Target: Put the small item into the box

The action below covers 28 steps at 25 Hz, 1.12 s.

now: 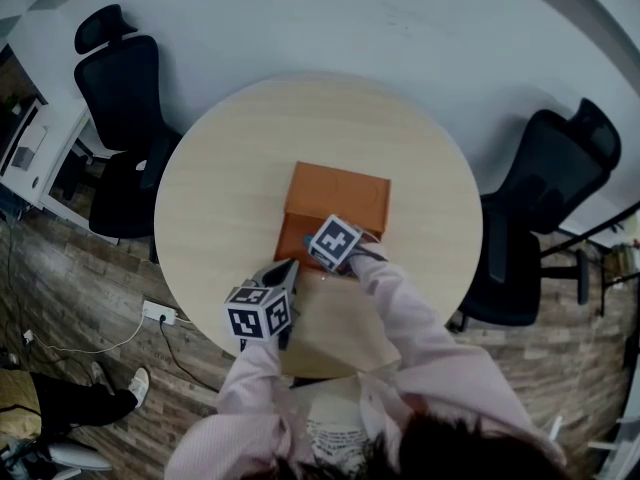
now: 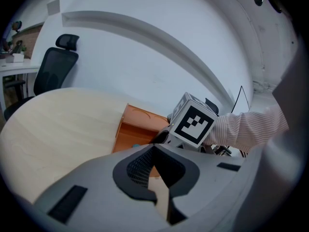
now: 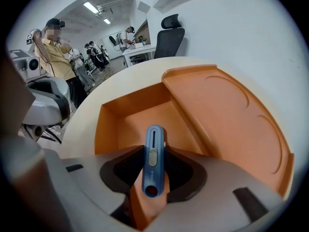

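The right tool [image 3: 150, 178] is open, with the blue item [image 3: 153, 153] loose between its jaws at the near side of the open box [image 3: 104, 124], so hold steady and let it slide right inside.

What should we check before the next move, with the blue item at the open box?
1. Box open, lid lying back beside the cavity: ok.
2. Blue item lined up over the cavity: ok.
3. Right gripper free of the item: cannot tell. The jaws stand wider than it and a gap shows on its left, but contact on its right is unclear.
4. Item resting on the box floor: cannot tell, its far end hides any contact.
5. Left gripper out of the way: ok. Its jaws are slightly apart with nothing between them, short of the box.
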{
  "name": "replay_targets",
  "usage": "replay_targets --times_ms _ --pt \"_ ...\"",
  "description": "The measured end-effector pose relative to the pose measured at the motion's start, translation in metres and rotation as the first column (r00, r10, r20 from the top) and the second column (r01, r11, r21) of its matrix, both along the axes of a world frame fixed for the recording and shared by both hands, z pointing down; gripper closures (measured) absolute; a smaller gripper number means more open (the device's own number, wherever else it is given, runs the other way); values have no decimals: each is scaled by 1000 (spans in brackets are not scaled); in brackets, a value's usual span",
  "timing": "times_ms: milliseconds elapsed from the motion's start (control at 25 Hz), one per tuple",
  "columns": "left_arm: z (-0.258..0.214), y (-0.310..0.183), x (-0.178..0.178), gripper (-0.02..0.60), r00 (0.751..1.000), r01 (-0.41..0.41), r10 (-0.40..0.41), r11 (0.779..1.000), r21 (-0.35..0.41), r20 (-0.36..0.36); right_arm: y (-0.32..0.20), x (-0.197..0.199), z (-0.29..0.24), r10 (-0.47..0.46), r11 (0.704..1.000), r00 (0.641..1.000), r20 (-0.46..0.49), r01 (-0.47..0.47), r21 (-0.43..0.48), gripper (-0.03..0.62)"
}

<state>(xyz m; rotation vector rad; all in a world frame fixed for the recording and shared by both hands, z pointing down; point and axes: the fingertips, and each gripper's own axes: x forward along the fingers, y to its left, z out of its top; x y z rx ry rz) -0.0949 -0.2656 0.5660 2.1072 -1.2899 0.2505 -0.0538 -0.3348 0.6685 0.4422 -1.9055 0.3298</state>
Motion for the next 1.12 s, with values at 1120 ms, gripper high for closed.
replay_targets --times_ms 1120 --pt "-22 3 1 566 999 -39 38 996 80 5 15 6 -85 162 968 908 387 -223 119 519"
